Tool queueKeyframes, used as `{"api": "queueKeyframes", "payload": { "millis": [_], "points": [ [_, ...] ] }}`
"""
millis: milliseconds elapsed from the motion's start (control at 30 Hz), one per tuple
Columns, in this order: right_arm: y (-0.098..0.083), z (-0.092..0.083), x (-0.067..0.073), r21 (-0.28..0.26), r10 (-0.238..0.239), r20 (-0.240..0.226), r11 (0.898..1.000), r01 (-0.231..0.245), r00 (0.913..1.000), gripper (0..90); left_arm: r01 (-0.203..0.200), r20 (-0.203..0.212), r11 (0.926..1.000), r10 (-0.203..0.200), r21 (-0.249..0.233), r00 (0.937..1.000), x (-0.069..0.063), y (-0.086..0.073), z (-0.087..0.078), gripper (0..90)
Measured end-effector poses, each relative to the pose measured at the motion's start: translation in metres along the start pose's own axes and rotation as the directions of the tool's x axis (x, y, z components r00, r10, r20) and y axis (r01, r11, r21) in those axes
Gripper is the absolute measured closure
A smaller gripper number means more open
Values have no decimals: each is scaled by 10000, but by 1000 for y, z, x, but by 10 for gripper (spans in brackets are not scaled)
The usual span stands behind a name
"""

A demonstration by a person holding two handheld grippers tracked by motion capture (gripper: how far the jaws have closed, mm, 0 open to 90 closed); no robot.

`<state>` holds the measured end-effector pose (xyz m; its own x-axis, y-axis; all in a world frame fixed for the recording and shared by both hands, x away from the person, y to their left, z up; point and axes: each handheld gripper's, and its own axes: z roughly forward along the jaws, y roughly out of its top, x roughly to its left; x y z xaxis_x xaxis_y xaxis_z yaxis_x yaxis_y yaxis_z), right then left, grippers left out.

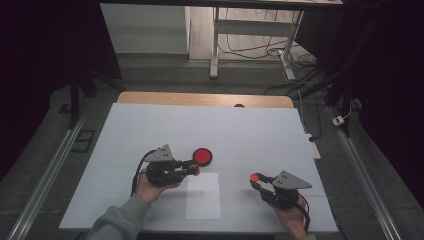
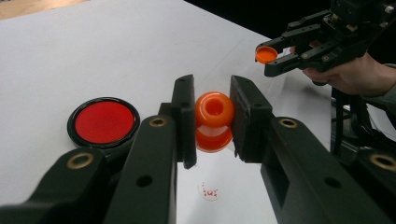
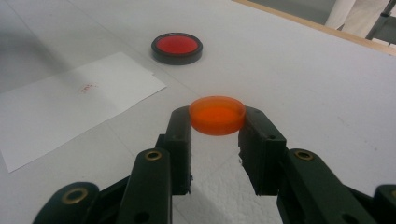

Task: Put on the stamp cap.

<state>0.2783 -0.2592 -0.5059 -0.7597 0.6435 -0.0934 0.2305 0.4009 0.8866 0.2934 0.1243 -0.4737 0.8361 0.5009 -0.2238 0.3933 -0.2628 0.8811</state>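
In the high view, the left gripper (image 1: 192,169) and right gripper (image 1: 255,179) are held over the bench (image 1: 260,135), apart. In the left gripper view, an orange spool (image 2: 214,120) is clamped between the fingers (image 2: 187,116), its axis pointing along them, bore facing the camera. In the right gripper view, an orange cap (image 3: 217,115) is pinched flat at the fingertips (image 3: 180,123), open side downward, above the bench.

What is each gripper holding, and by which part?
The left gripper pinches an orange spool-shaped piece by its sides. The right gripper clamps a flat orange cap by opposite edges of its rim.

Left hand-held gripper (image 1: 194,169) points toward 3 o'clock, jaws clamped; right hand-held gripper (image 1: 255,178) points toward 10 o'clock — likewise clamped.
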Motion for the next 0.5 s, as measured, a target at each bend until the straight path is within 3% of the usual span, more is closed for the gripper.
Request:
{"api": "queueKeyframes", "payload": {
  "millis": [500],
  "points": [
    [8, 18, 17, -92, 16, -628, 10000, -22, 9980, 648, 34, 55, 10000, -34, -1, 10000, 0, 0, 2, 723]
  ]
}}
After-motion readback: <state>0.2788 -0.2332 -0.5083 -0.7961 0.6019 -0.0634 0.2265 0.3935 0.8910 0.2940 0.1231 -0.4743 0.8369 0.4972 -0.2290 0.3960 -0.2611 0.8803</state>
